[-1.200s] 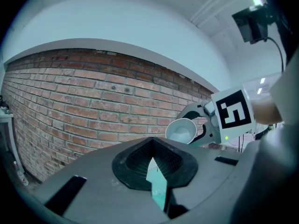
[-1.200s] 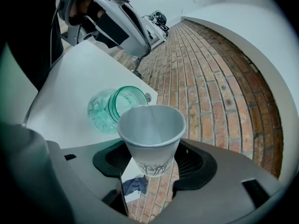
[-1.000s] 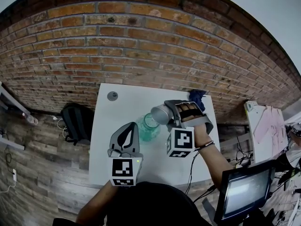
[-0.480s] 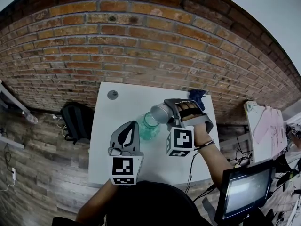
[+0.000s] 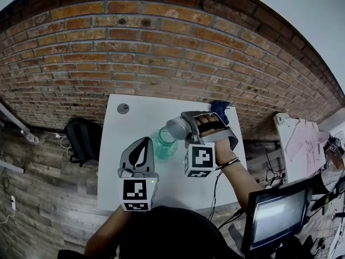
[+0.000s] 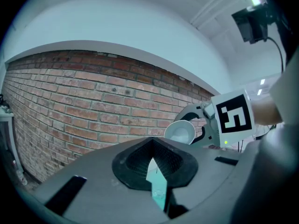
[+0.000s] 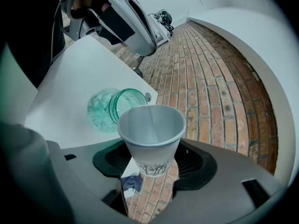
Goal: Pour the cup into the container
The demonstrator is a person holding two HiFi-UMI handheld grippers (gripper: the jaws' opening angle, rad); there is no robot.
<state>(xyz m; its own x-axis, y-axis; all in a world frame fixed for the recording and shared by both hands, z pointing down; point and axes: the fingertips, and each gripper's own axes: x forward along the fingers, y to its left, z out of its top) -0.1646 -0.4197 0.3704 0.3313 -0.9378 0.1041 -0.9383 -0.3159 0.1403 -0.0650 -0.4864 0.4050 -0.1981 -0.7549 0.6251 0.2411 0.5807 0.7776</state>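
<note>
Everything sits a touch further left in the head view than a second ago, yet the cup [image 7: 152,134] stays tipped over the jar as before. The right gripper [image 7: 149,168] clamps the white paper cup by its lower part, one jaw on each side, mouth pointing away from the gripper. Just ahead of and below the cup's rim stands the green glass jar [image 7: 110,108], open-mouthed, on the white table [image 7: 77,71]. Left of the jar, apart from it, the left gripper [image 5: 144,143] hovers with its jaws pressed together, gripping nothing. Beyond both grippers, a small round grey fitting [image 5: 123,108] marks the table's far side before a brick wall [image 5: 135,53].
</note>
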